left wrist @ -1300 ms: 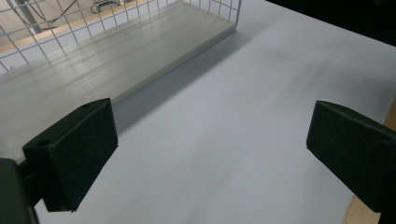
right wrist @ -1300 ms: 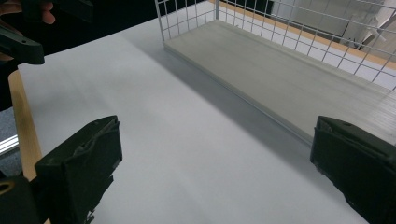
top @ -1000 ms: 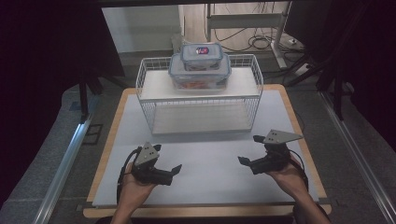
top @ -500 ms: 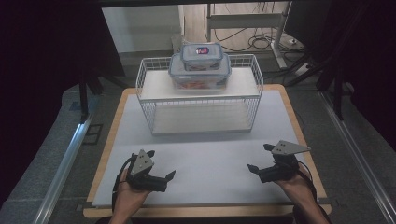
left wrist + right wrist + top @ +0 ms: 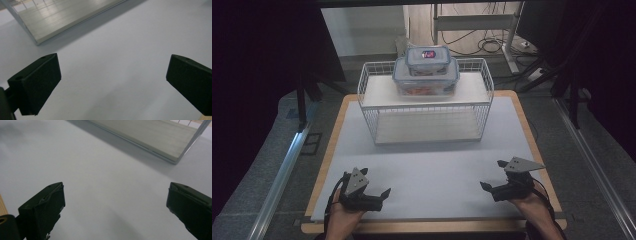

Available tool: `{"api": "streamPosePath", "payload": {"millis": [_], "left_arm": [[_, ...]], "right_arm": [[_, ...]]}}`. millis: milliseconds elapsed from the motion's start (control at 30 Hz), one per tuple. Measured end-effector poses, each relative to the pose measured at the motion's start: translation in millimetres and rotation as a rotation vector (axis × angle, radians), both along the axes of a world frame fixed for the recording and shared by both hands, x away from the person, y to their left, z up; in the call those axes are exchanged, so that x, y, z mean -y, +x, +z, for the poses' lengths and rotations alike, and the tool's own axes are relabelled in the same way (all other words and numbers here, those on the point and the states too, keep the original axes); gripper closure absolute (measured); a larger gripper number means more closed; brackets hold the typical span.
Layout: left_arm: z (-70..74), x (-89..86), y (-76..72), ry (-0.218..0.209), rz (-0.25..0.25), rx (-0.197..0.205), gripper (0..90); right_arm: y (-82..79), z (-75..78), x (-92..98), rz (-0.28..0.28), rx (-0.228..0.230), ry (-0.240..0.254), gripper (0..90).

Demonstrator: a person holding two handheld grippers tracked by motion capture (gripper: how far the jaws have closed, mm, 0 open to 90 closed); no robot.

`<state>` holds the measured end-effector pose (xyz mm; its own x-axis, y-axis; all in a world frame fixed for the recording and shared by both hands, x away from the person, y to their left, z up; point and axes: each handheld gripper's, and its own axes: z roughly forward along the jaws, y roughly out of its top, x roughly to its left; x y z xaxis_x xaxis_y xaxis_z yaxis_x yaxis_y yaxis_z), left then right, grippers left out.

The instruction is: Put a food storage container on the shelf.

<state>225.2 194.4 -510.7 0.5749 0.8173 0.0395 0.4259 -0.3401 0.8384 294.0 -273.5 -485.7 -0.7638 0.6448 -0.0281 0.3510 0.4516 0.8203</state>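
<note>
Low over the white mat (image 5: 427, 165), near the table's front edge, my left gripper (image 5: 375, 182) is open with nothing between its jaws. My right gripper (image 5: 492, 174) is open too, at the front right, and holds nothing. In the left gripper view, my left gripper (image 5: 112, 82) has only bare mat between its wide-apart jaws. The right gripper view gives the same picture for my right gripper (image 5: 115, 207). A white wire rack (image 5: 424, 100) stands at the back centre. On its top shelf sits a large clear container (image 5: 426, 80) with a smaller lidded container (image 5: 428, 54) stacked on it.
The rack's lower shelf (image 5: 65, 15) (image 5: 150, 137) lies ahead of both grippers. A wooden table edge (image 5: 332, 145) frames the mat. Beyond the table are a floor rail (image 5: 282, 170), cables and dark stands.
Both grippers have drawn back toward the table's near edge and dropped lower over the mat. Both stay open. The rack and containers have not moved.
</note>
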Motion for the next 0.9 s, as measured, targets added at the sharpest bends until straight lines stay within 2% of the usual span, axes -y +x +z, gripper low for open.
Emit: {"api": "streamPosePath", "payload": {"millis": [167, 400, 433, 600, 800, 900], "left_arm": [[-8.6, -5.1, 0.4, 0.024, 0.018, -0.009, 0.0], [-21.1, -4.6, 5.9, 0.056, 0.021, -0.065, 0.0], [-21.7, -4.0, 6.1, 0.062, 0.021, -0.069, 0.0], [-25.0, -2.1, 8.0, 0.085, 0.014, -0.096, 0.0], [-27.2, -1.5, 9.2, 0.089, 0.014, -0.111, 0.0], [-27.4, -1.4, 9.5, 0.089, 0.013, -0.114, 0.0]], "right_arm": [[-0.3, -8.2, 6.2, -0.012, -0.023, -0.019, 2.1], [5.7, -18.8, 13.5, -0.03, -0.062, -0.037, 2.4], [6.7, -21.5, 13.6, -0.031, -0.08, -0.043, 2.4], [8.4, -26.2, 12.7, -0.023, -0.099, -0.068, 2.3], [9.5, -30.3, 11.0, -0.015, -0.124, -0.094, 2.3], [9.7, -31.0, 10.9, -0.011, -0.122, -0.106, 2.3]]}}
